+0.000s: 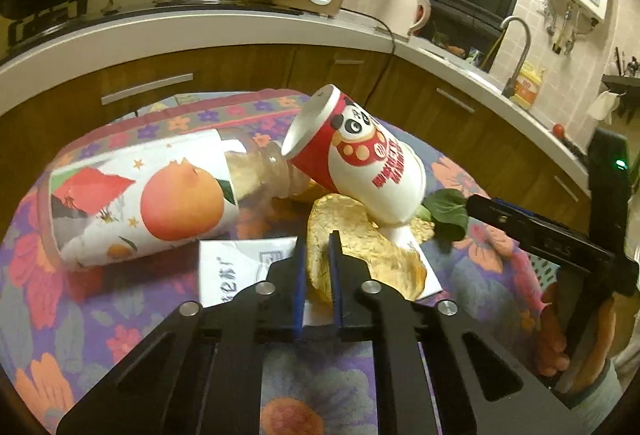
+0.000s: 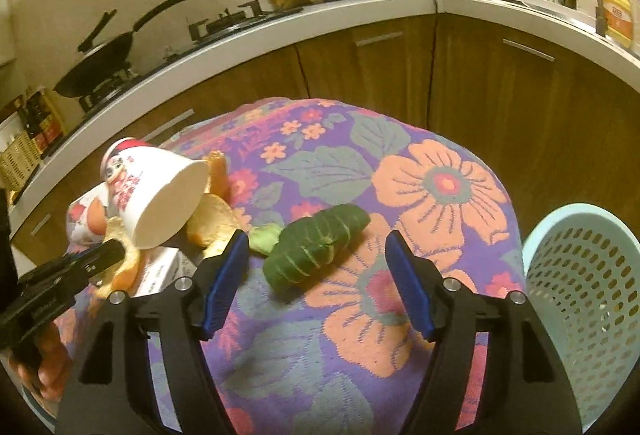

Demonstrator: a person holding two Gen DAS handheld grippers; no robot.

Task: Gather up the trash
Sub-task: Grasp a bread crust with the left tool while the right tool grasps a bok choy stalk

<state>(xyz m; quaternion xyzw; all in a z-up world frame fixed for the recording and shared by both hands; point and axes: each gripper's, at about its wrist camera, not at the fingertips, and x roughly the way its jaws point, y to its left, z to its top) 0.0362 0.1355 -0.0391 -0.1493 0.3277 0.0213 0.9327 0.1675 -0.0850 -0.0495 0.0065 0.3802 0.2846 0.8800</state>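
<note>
Left wrist: one cup [image 1: 360, 159], one jar [image 1: 160, 195].

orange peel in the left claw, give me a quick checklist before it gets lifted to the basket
1. Left claw shut on the orange peel: ok, pads pinch its near edge.
2. Peel free of the paper cup: not ok, the cup lies tipped over the peel's far end.
3. Paper slip will stay behind: cannot tell, it lies under the peel.
4. Right claw out of the way: ok, open over the green leaf, gripping nothing.
5. Basket within view: ok, beside the right claw.
</note>
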